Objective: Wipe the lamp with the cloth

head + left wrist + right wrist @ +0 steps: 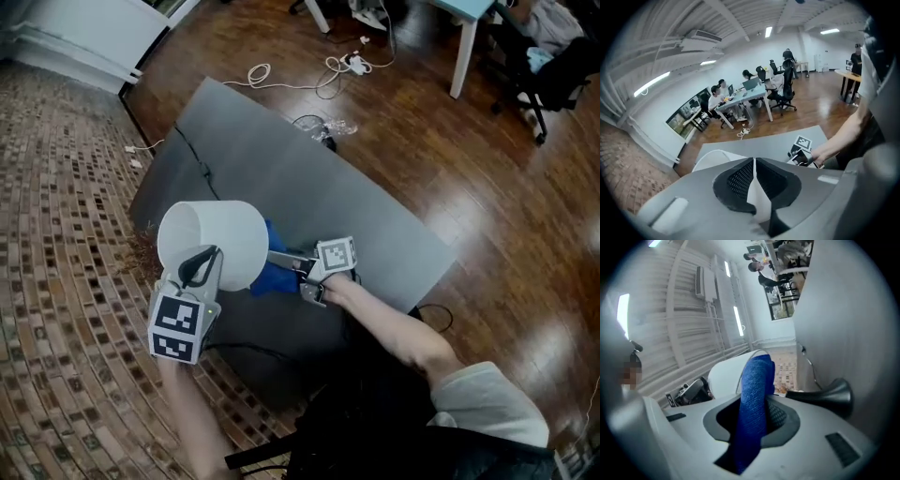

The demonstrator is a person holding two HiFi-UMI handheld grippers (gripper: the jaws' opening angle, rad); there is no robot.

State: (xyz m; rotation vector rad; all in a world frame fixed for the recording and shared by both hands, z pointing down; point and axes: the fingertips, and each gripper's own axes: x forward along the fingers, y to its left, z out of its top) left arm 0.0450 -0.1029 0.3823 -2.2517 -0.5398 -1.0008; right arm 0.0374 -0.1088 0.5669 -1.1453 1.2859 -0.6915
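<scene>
Cloth (pixel 755 394) pinched in right gripper (pixel 758 414); left gripper (pixel 753 177) pinches lampshade (pixel 223 232).

Lamp (pixel 211 242): over the tabletop's (pixel 309 187) left near edge.
Cloth (pixel 275 272): right of the lamp, against it.
Left gripper (pixel 197 267): at the lamp's near rim.
Right gripper (pixel 298 267): right of the cloth.
Cable (pixel 281 80): on the floor, behind the tabletop.

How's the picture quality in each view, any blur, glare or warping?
Head view: sharp, even light, sheen on the wood floor. Left gripper view: heavy fisheye bending, dark corners. Right gripper view: tilted, hazy, bluish; the cloth is fairly crisp.
</scene>
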